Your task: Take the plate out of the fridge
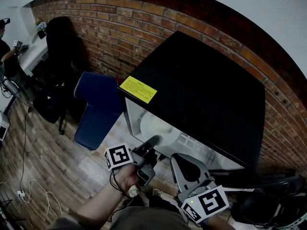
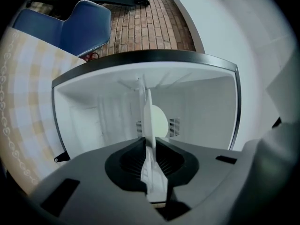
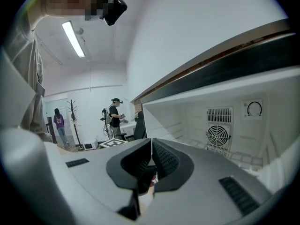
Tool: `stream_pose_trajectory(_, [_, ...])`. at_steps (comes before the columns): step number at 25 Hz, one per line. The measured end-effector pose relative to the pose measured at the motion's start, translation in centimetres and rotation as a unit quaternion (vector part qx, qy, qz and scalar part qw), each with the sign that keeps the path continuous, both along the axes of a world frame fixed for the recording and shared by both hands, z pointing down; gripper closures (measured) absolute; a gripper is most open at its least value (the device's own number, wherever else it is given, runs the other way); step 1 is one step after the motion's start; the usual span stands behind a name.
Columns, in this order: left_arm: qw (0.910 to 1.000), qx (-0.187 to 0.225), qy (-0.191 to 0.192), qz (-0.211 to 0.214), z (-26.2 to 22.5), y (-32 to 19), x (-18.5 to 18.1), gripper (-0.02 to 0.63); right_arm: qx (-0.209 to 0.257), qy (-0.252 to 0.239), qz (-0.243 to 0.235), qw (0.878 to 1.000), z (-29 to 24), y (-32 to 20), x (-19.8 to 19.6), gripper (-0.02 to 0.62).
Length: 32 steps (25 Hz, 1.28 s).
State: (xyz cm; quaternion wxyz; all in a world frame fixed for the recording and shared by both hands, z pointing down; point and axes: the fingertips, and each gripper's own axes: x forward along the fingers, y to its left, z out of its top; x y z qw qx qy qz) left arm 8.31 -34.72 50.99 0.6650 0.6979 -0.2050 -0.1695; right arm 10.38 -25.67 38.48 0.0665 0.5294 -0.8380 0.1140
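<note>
Left gripper (image 2: 149, 149): jaws closed narrowly on the rim of the plate (image 2: 149, 116), seen edge-on between the pads. The plate lies inside the open fridge (image 2: 140, 57); a rim grip probably suits drawing out so thin a dish. Right gripper (image 3: 151, 163): jaws together, empty, held beside the opening, seemingly clear of the plate's way out.

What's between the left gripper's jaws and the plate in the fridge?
Nothing. The left gripper view shows the left gripper clamped on the plate, its rim edge-on between the jaws, no gap.
</note>
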Motion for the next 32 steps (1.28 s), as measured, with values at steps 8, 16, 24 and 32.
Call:
stream_pose_trajectory(8, [0.9996,-0.025,-0.002,-0.013,0.5,0.2,-0.1,0.552,0.008,-0.004,-0.005,1.0,-0.3,0.6,0.4,0.566])
stream_pose_trajectory(16, [0.9994,-0.029,0.0,-0.017,-0.5,1.9,-0.4,0.561,0.028,-0.006,-0.008,1.0,-1.5,1.7,0.8,0.566])
stream_pose_trajectory(24, [0.9984,-0.034,0.027,-0.036,-3.8,4.4,-1.9,0.561,0.056,-0.008,-0.013,0.998,-3.6,3.0,0.7,0.566])
stream_pose_trajectory(32, [0.998,-0.007,0.031,-0.054,-7.0,6.3,-4.6,0.561,0.083,-0.014,-0.035,0.996,-5.5,3.6,-0.4,0.566])
